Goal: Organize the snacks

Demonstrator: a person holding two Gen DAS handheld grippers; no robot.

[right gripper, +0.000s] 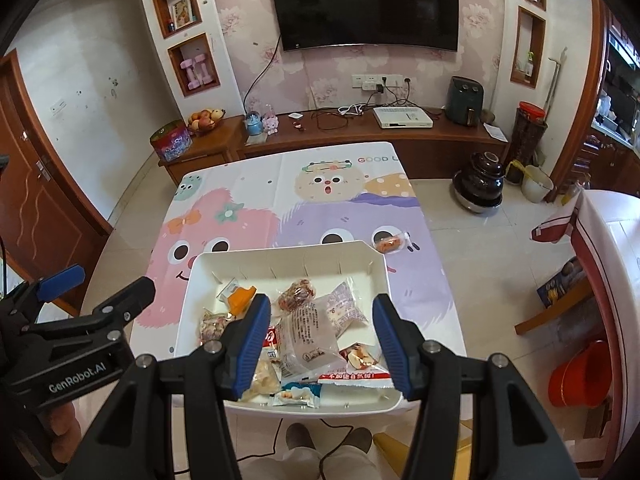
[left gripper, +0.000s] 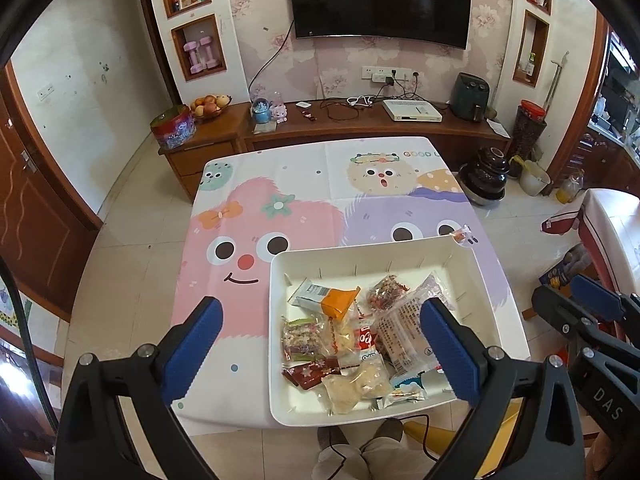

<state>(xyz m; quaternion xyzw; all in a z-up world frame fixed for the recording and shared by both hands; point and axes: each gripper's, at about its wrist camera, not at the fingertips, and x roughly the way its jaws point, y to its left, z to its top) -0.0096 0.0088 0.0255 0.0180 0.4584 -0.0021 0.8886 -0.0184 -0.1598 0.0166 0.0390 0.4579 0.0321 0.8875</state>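
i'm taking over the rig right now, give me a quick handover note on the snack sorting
Left tongs: open, empty, hovering over the near edge of the table.
Right tongs: open, empty, above the white tray.
Done: most snacks lie piled in the tray, among them a large clear packet and an orange-cornered packet.
Left: one small orange snack packet sits outside the tray on the tablecloth, just past the far right corner. It probably goes in next.

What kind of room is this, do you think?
Most likely a home living room: a wall-mounted TV, a low wooden cabinet with a fruit bowl, and a cartoon-cloth table.
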